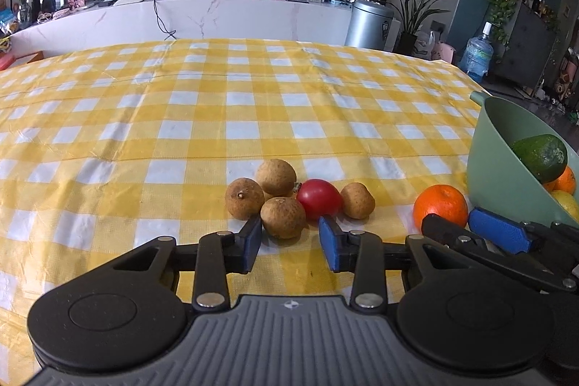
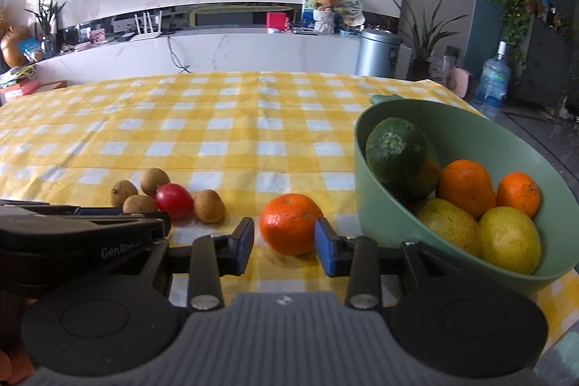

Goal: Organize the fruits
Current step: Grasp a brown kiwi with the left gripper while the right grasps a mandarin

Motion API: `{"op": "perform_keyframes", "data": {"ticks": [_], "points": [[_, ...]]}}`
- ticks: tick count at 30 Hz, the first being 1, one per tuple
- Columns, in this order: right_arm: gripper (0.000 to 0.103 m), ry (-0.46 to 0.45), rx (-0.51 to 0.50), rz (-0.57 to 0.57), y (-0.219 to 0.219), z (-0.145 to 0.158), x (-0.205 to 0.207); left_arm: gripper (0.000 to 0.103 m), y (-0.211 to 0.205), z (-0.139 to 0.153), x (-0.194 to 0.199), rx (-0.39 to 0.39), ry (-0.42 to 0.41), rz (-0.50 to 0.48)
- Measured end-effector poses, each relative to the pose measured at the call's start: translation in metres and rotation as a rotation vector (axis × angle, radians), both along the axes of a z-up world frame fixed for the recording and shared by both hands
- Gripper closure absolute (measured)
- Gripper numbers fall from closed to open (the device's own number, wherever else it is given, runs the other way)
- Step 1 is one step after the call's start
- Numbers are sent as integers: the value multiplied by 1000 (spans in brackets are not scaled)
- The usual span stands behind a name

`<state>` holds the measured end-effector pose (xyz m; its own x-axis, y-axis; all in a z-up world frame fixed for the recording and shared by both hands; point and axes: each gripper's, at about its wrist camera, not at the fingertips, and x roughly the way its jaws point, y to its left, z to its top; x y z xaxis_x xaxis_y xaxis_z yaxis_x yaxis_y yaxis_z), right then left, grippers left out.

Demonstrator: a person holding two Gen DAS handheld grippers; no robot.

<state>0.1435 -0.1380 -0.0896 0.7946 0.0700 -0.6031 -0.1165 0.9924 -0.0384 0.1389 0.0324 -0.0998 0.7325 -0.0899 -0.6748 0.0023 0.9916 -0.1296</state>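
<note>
Several brown longans [image 1: 277, 177] and a red tomato [image 1: 319, 203] lie in a cluster on the yellow checked cloth. My left gripper [image 1: 289, 234] is open around the nearest longan [image 1: 283, 217], with a gap at its right pad. An orange [image 2: 291, 223] lies just beyond the tips of my right gripper [image 2: 284, 237], which is open and not pressing on it. The green bowl [image 2: 362, 169] at the right holds a green-skinned fruit [image 2: 396, 147], two oranges and yellow fruits. In the left wrist view the right gripper [image 1: 468, 223] sits beside the orange [image 1: 440, 205] and the bowl [image 1: 495, 169].
The left gripper [image 2: 152, 215] fills the left side of the right wrist view, close to the tomato [image 2: 174, 200]. The table's right edge runs just past the bowl. A white cabinet, a television, plants, a steel bin and a water bottle stand behind the table.
</note>
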Motion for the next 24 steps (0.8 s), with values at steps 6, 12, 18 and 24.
{"op": "perform_keyframes", "data": {"ticks": [6, 12, 18, 24], "points": [[67, -5, 41, -45, -6, 1, -2, 73, -3, 0, 1, 25, -4, 7], [66, 17, 91, -66, -7, -5, 4, 73, -2, 7, -4, 41, -26, 8], [66, 17, 98, -76, -5, -10, 7, 73, -4, 6, -3, 59, -9, 7], [58, 41, 86, -59, -1, -13, 11, 73, 1, 5, -2, 51, 7, 34]]}}
